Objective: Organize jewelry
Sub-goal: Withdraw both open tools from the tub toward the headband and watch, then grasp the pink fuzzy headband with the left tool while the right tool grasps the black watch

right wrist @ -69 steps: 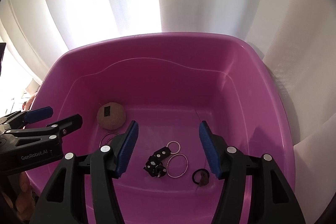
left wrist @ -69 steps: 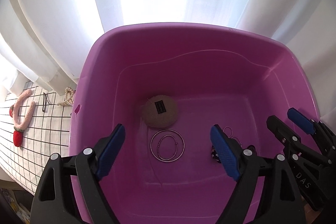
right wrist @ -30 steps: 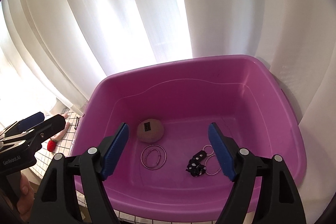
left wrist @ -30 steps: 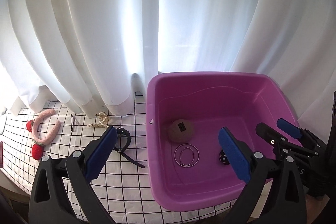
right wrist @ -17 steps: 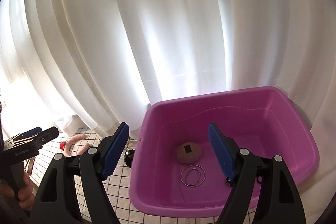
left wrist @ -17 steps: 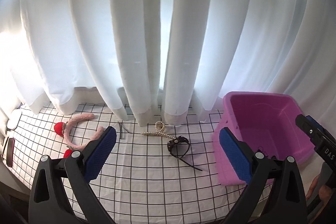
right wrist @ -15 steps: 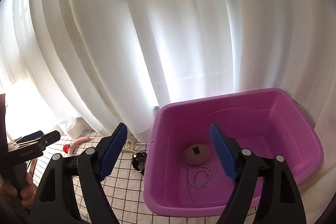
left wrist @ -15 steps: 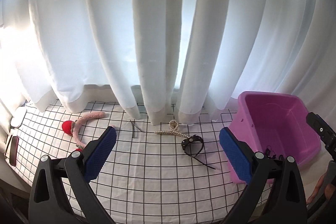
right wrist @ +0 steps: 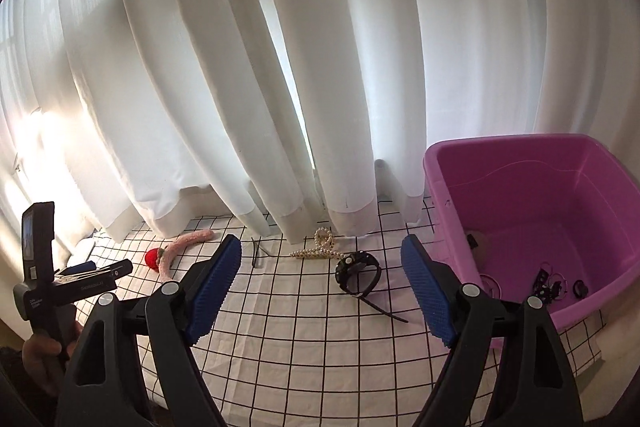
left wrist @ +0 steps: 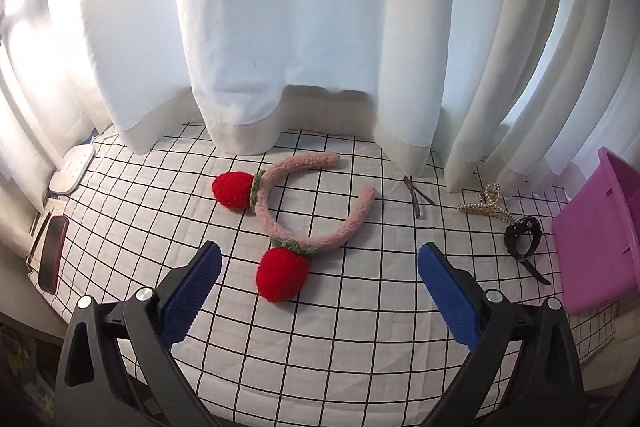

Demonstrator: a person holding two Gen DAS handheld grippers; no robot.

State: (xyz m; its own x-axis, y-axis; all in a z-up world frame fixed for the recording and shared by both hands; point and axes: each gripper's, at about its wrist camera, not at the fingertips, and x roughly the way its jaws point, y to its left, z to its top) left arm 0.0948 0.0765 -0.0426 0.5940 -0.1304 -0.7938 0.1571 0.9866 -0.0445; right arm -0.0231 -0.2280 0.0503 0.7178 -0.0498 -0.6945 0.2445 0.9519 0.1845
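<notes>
Left wrist view: the left gripper (left wrist: 318, 283) hovered with jaws spread and empty over the pink strawberry headband (left wrist: 316, 205) on the grid cloth (left wrist: 360, 339). The right gripper (right wrist: 320, 281) stood equally wide, holding nothing, above the black watch (right wrist: 358, 273) beside the purple tub (right wrist: 532, 147).

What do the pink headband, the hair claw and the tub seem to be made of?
Pink headband: fuzzy plush or knitted fabric, with woolly red strawberry-like balls.
Hair claw: covered in small cream beads, probably imitation pearls; the base under them is not visible.
Tub: smooth magenta plastic, by its moulded rim and slight sheen.
</notes>
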